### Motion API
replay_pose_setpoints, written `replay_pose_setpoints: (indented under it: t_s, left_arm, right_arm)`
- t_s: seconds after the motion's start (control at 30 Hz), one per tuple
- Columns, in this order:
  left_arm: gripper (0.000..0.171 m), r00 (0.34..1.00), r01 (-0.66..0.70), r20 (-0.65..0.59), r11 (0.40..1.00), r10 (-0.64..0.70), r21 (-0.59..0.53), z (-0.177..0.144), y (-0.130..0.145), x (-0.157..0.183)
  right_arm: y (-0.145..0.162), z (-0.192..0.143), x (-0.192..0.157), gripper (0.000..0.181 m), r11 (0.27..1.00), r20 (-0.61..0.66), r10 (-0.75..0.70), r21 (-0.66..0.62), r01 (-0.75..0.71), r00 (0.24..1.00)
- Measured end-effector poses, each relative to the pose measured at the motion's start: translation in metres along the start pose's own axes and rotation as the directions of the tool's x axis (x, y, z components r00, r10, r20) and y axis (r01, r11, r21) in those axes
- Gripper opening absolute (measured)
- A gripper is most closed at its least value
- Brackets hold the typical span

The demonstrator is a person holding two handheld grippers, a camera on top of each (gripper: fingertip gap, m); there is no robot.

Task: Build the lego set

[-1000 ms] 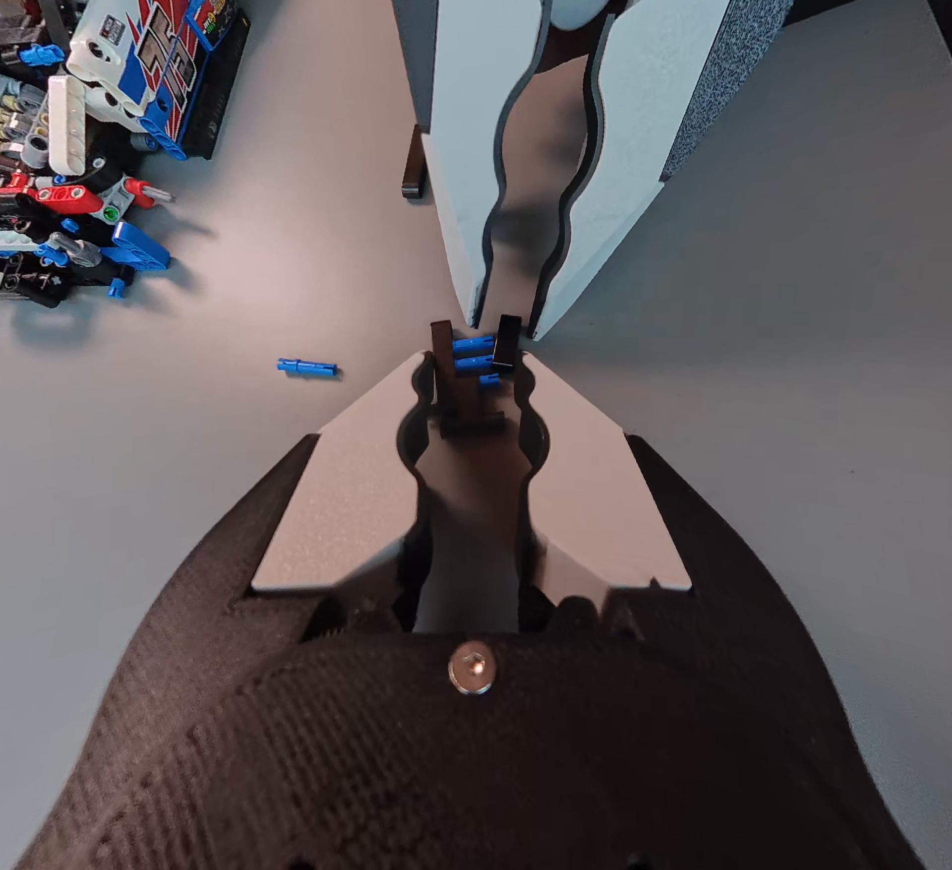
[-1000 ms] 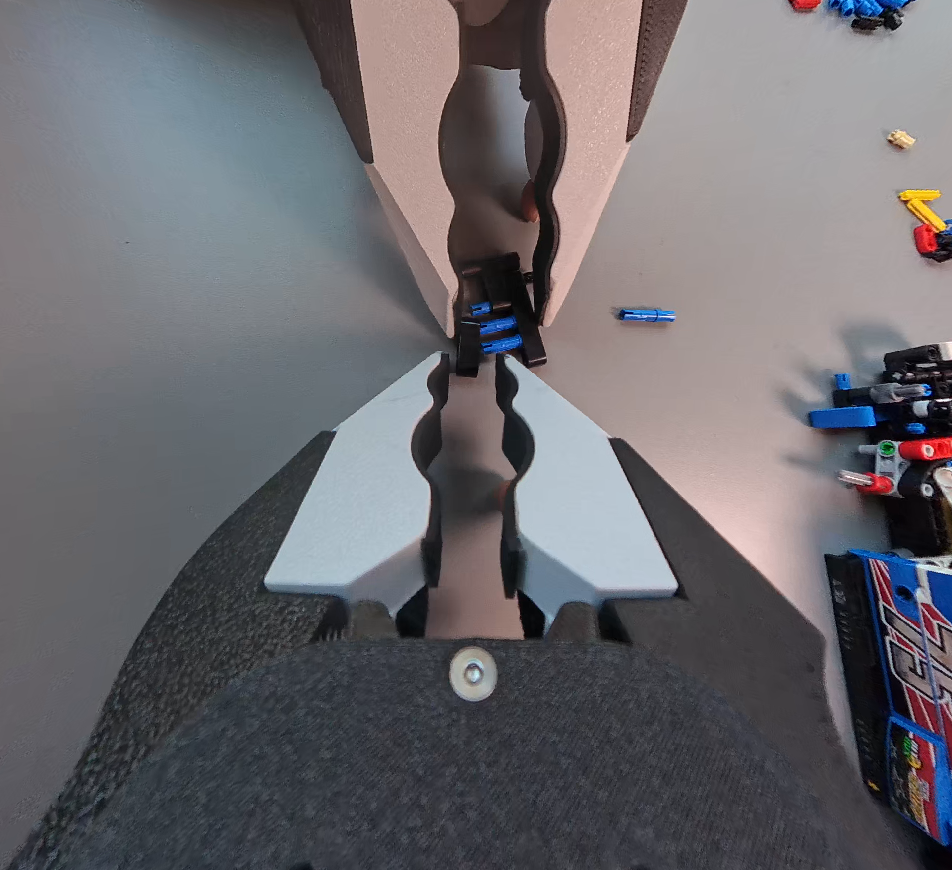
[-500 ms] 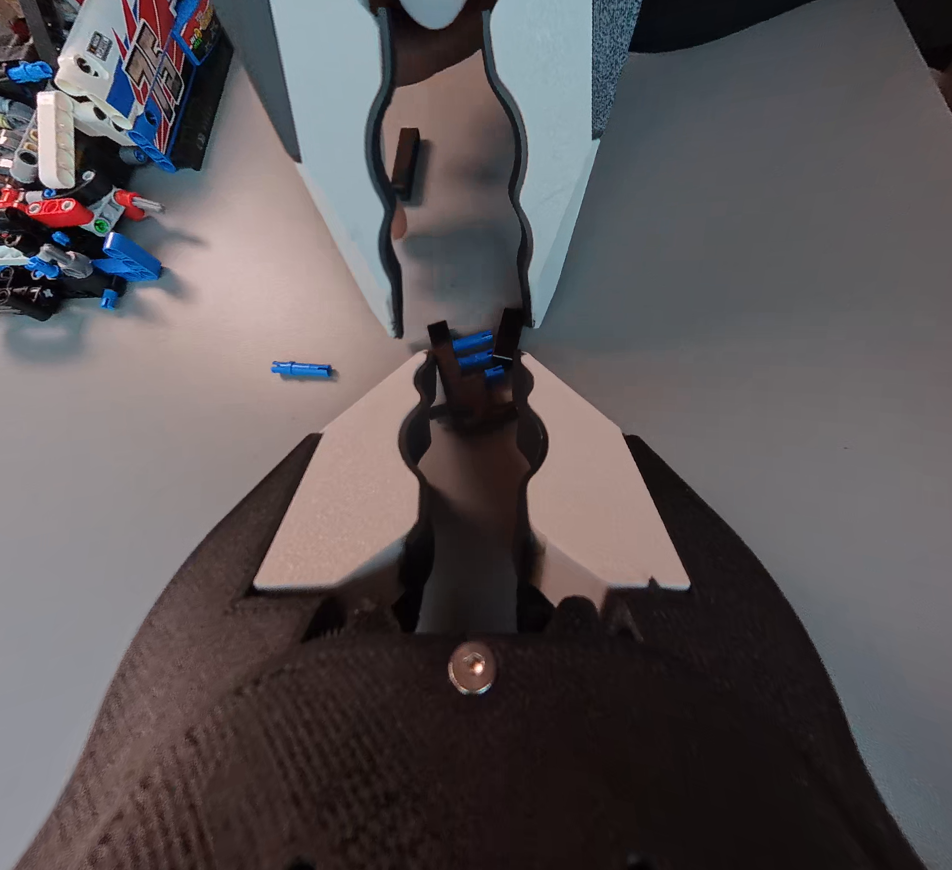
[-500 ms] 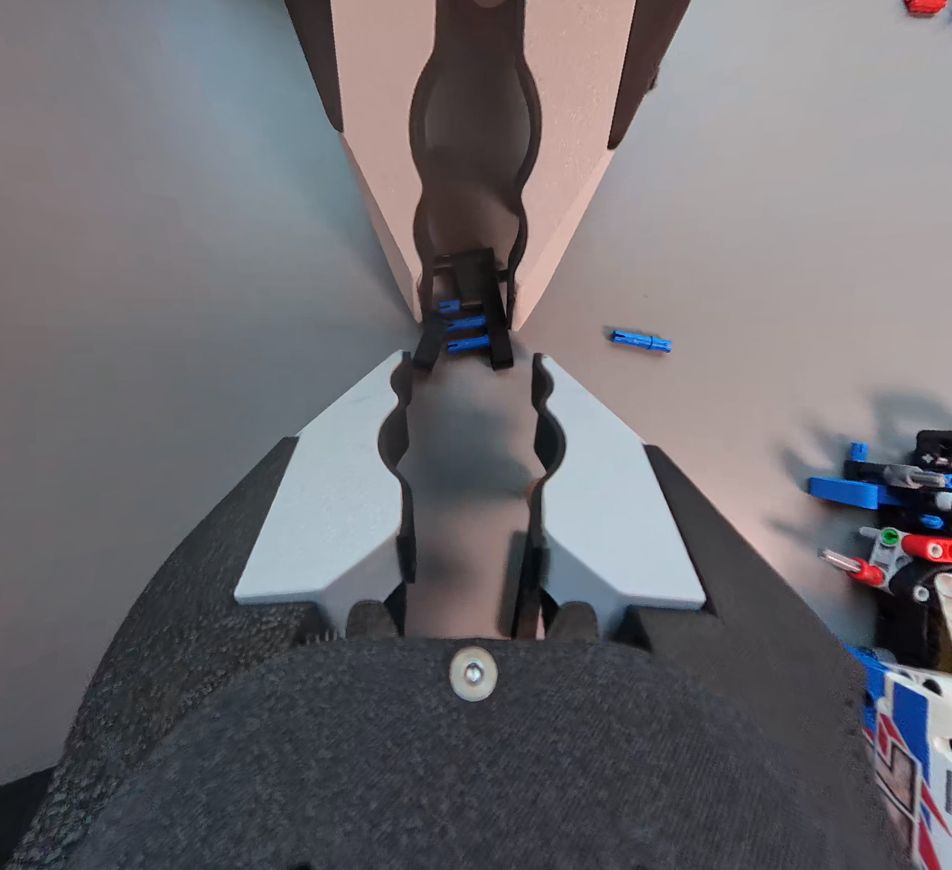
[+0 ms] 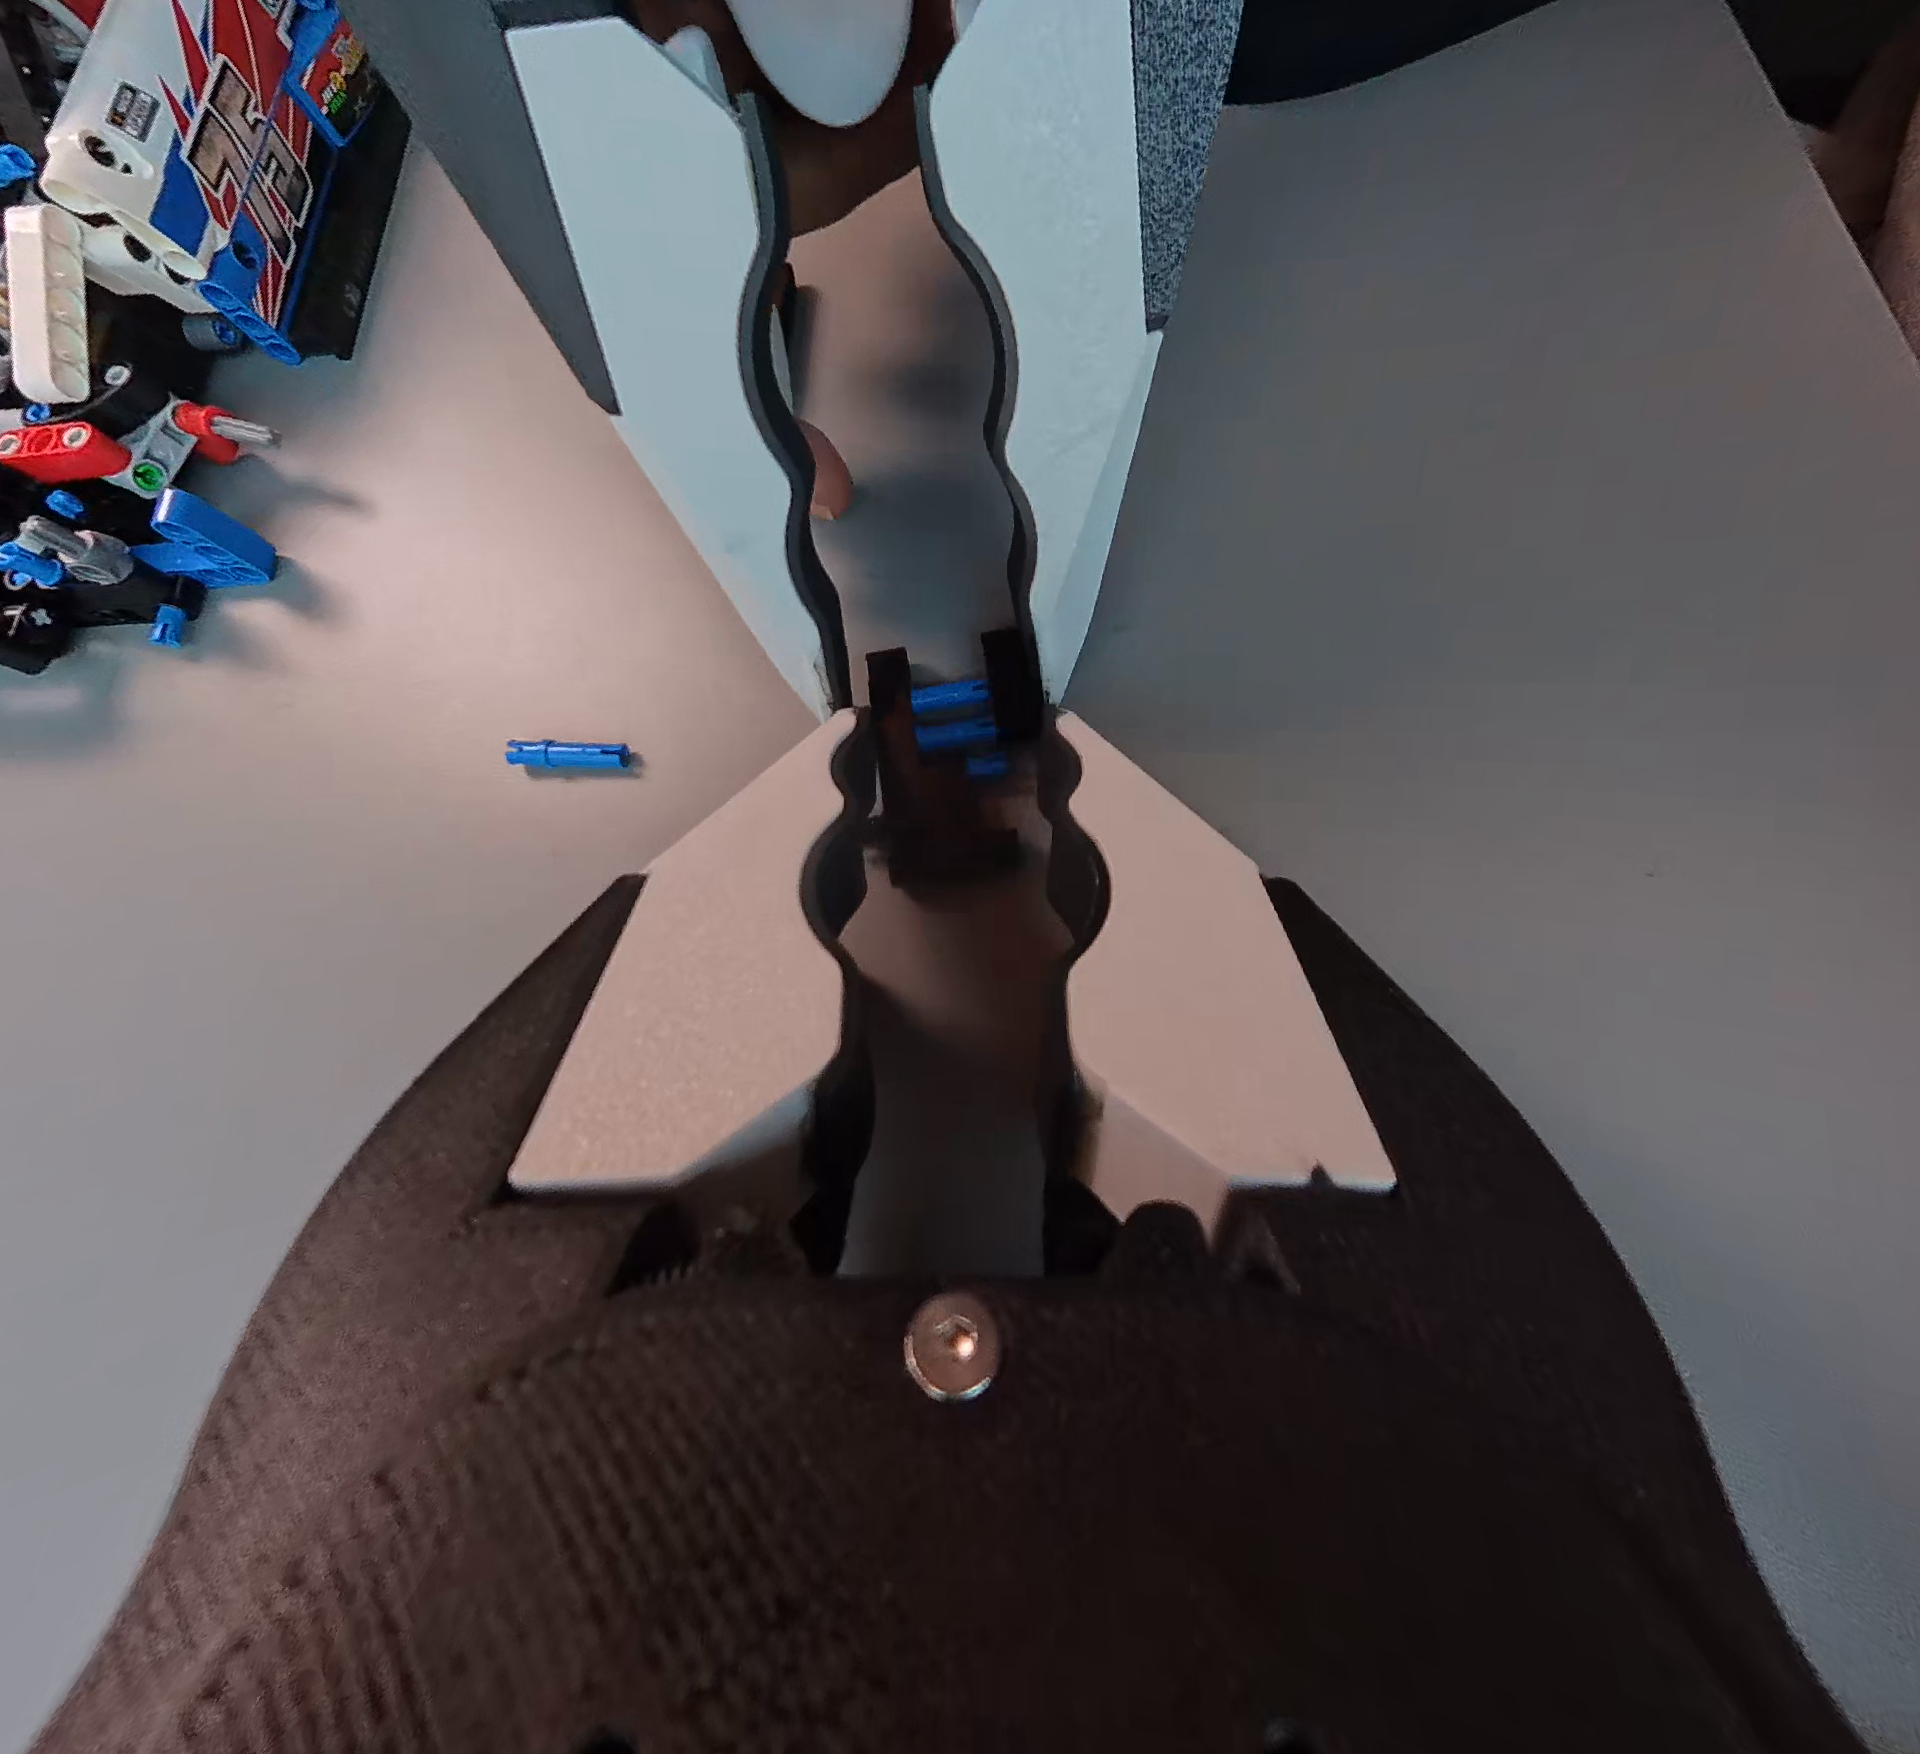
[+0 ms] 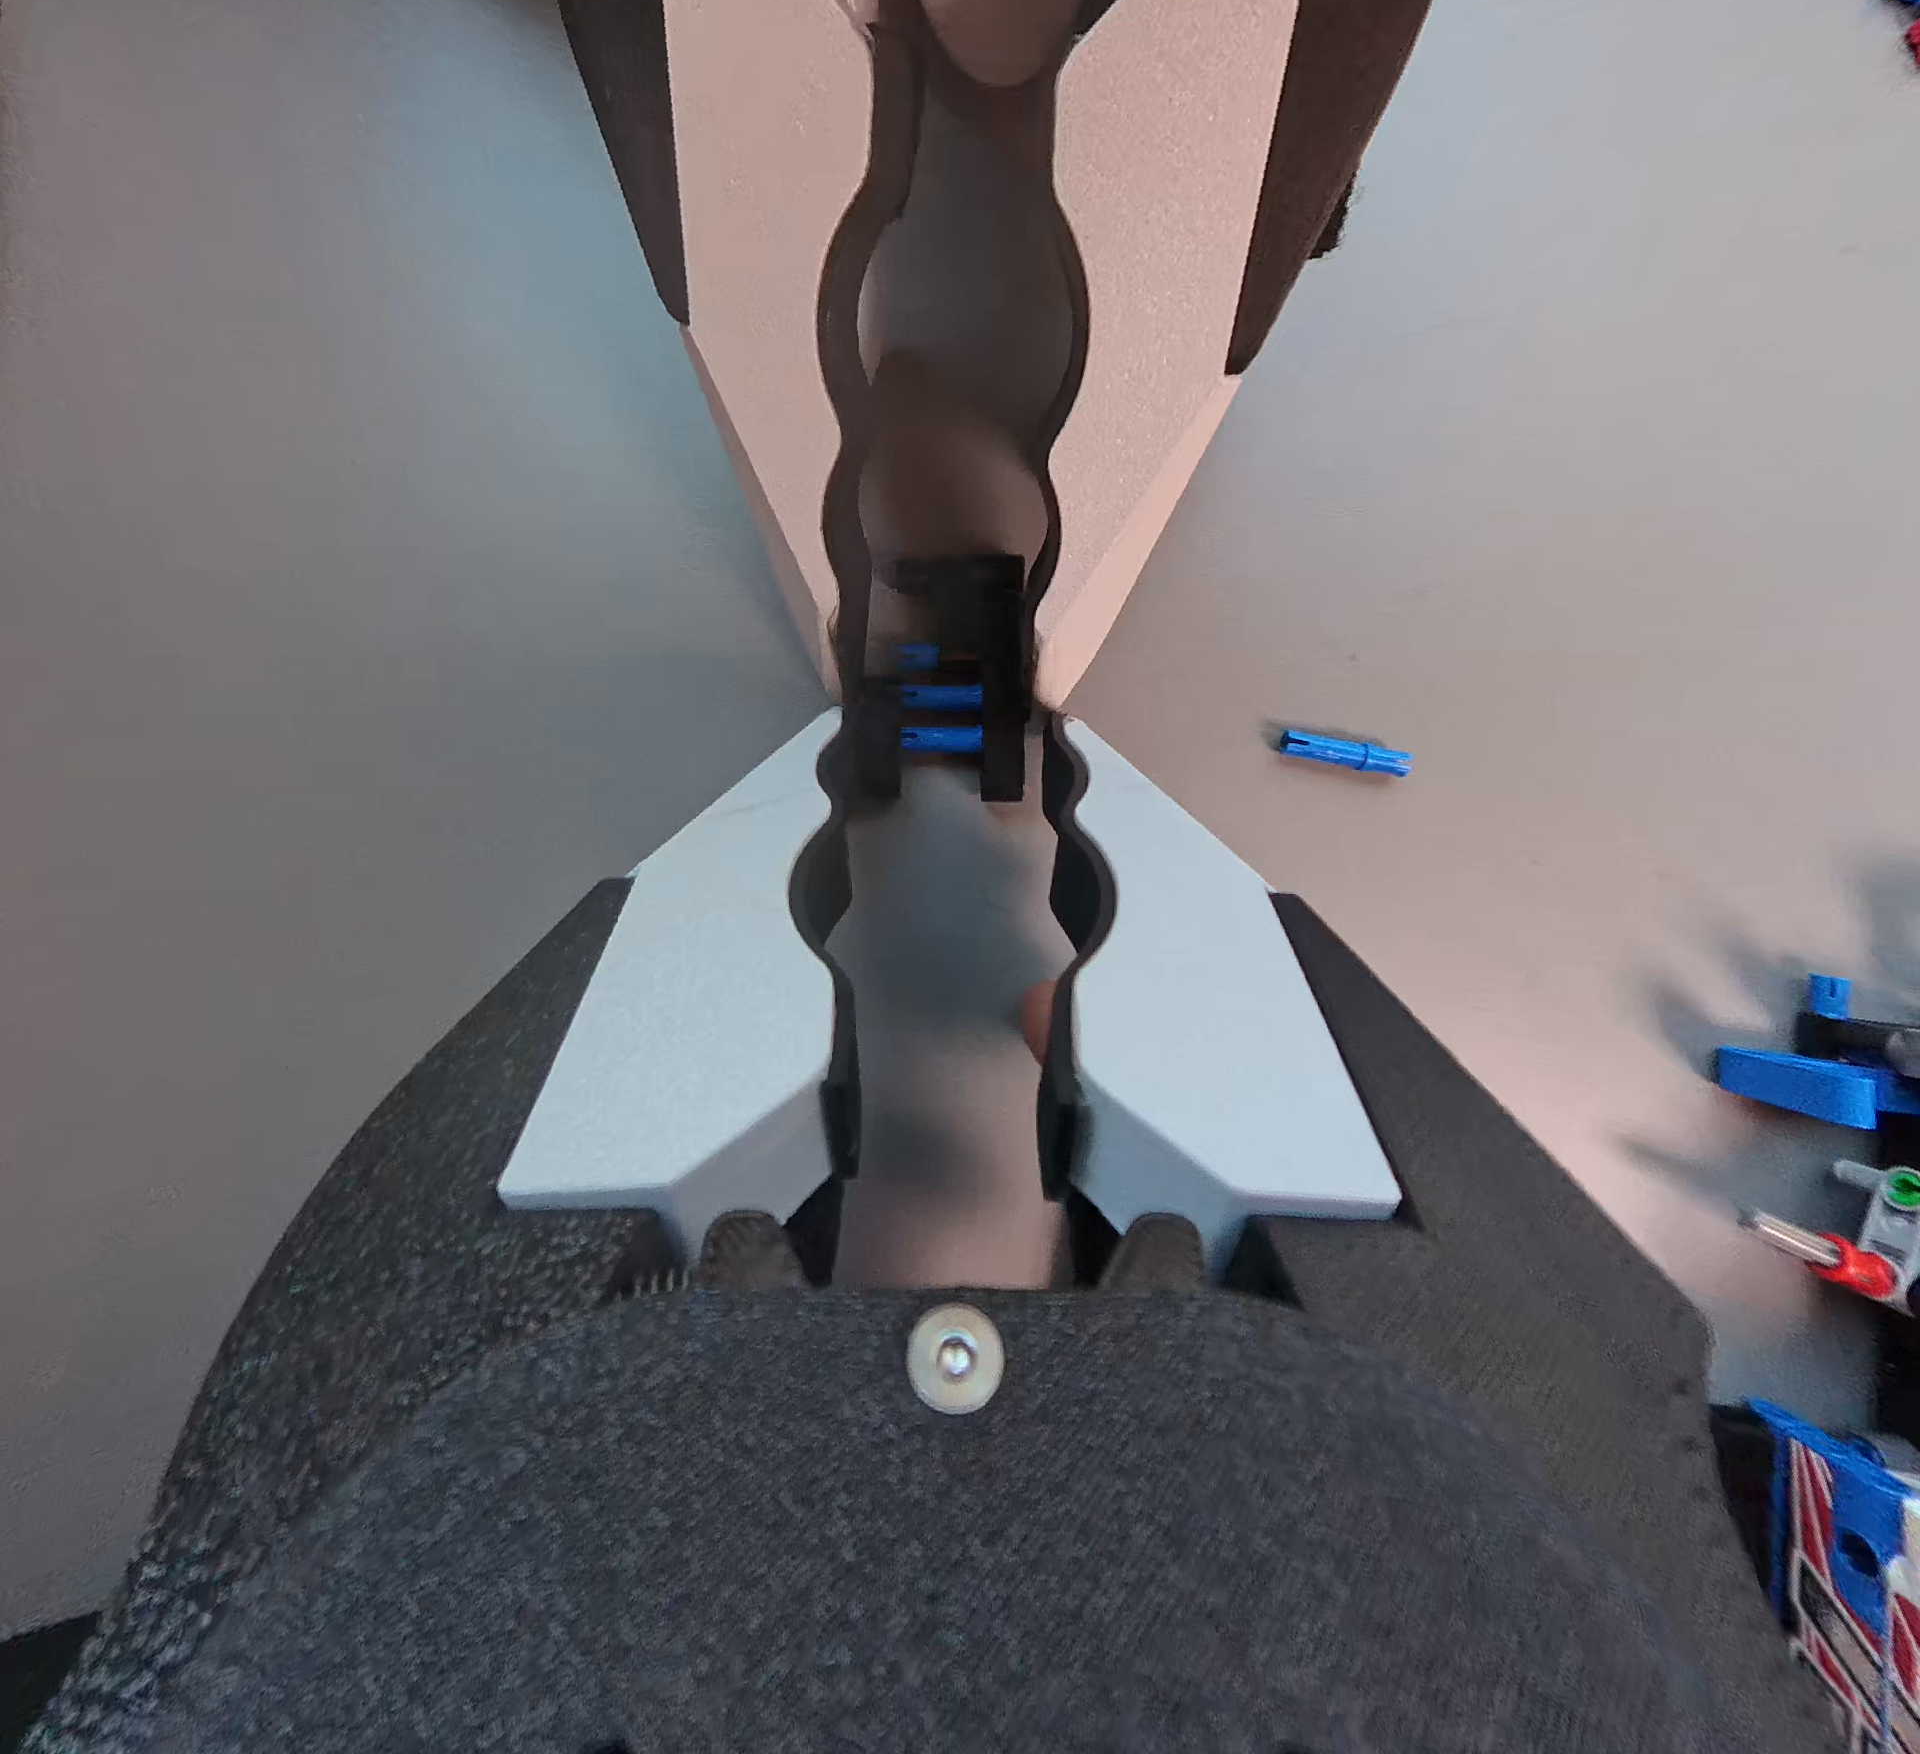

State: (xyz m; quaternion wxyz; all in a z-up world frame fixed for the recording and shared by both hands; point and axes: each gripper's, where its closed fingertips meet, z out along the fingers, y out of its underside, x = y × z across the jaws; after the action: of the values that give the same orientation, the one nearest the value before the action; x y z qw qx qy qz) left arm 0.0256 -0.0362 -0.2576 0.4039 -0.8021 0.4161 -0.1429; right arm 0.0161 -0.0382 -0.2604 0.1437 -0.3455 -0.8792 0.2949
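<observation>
left gripper (image 5: 951,748) jaws gripping black-and-blue lego assembly (image 5: 948,738) above worktop (image 5: 1455,561) | right gripper (image 6: 940,748) jaws parted, flanking its free end | loose blue pin (image 5: 567,757) lying nearby

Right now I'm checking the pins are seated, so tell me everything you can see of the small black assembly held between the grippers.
The black assembly is two parallel black plastic beams joined by blue pins, two spanning fully and a third showing as a short stub. A black crosspiece sits at its far end. The left hand-held gripper clamps it above the table; the right hand-held gripper flanks its near end, contact unclear.
</observation>
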Motion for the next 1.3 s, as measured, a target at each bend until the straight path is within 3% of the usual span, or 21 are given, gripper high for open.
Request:
replay_pose_setpoints:
  t_s: [1.1,1.3]
  left_arm:
    - [0.03,0.997,0.062,0.051,0.998,-0.062,-0.002,0.0,-0.0011,-0.0001]
    - [0.042,0.991,0.128,0.039,0.992,-0.128,0.004,-0.0045,-0.0003,-0.0003]
  right_arm:
    - [0.002,-0.0017,-0.0022,0.029,0.998,-0.039,0.061,-0.002,-0.061,0.997]
    - [0.0021,-0.0017,-0.0023,0.029,0.998,-0.046,0.06,-0.004,-0.06,0.997]
